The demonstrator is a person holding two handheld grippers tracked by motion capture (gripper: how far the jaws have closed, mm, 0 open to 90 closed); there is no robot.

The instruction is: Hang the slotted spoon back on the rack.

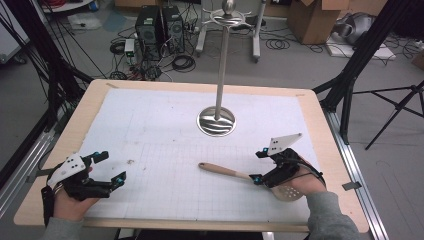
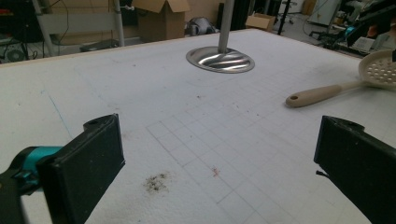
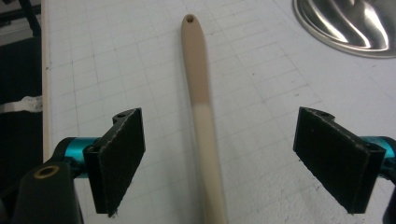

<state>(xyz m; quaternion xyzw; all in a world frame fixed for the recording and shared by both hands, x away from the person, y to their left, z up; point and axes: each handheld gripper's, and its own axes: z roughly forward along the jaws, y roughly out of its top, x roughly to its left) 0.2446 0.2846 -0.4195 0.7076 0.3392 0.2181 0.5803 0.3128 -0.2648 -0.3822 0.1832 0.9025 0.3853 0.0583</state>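
Observation:
A slotted spoon (image 1: 225, 171) with a beige handle lies on the white grid mat (image 1: 160, 130), its perforated head (image 1: 287, 193) toward the near right. My right gripper (image 1: 259, 165) is open and straddles the handle near the head. In the right gripper view the handle (image 3: 200, 88) runs up between the two black pads (image 3: 119, 158) with a gap on each side. My left gripper (image 1: 111, 166) rests open at the near left with nothing between its fingers. From the left gripper view the spoon (image 2: 322, 93) lies far to the right. A metal hanging stand (image 1: 216, 121) rises at the mat's centre.
The stand's pole ends in hooks (image 1: 227, 17) above the table's far side. A dark smudge (image 1: 131, 161) marks the mat near my left gripper. Computer towers (image 1: 160, 27), cables and cardboard boxes (image 1: 315, 17) sit on the floor beyond the table. Black frame posts flank both sides.

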